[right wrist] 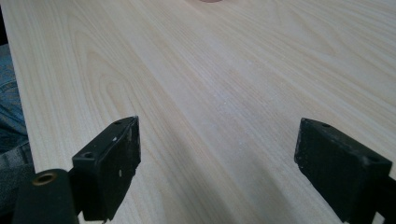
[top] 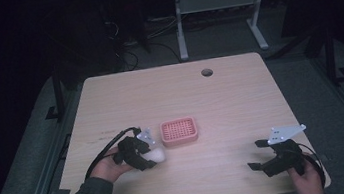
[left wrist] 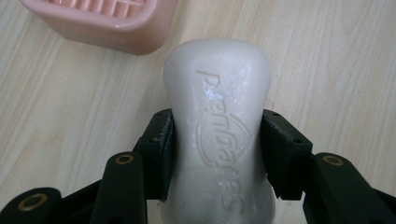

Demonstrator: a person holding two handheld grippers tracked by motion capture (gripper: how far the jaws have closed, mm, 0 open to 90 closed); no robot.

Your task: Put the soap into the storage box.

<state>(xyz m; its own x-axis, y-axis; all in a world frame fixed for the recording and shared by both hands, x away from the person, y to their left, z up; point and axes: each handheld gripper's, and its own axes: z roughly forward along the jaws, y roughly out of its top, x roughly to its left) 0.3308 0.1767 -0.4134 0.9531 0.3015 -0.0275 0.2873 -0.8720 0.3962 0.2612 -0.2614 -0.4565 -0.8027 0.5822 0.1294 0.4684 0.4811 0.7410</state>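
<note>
Clamping the white soap bar crosswise in the left gripper, just near-left of the pink soap dish, long axis pointing dishward; right gripper spread apart, empty, far right.

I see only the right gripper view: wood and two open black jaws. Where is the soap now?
Observer: The left hand-held gripper is shut on the white soap bar.
Operator: Is a dish near it?
Observer: Yes, a pink soap dish sits on the table, just beyond the soap and apart from it.
Operator: Anything inside the dish?
Observer: The high view shows only its slotted grid.
</note>
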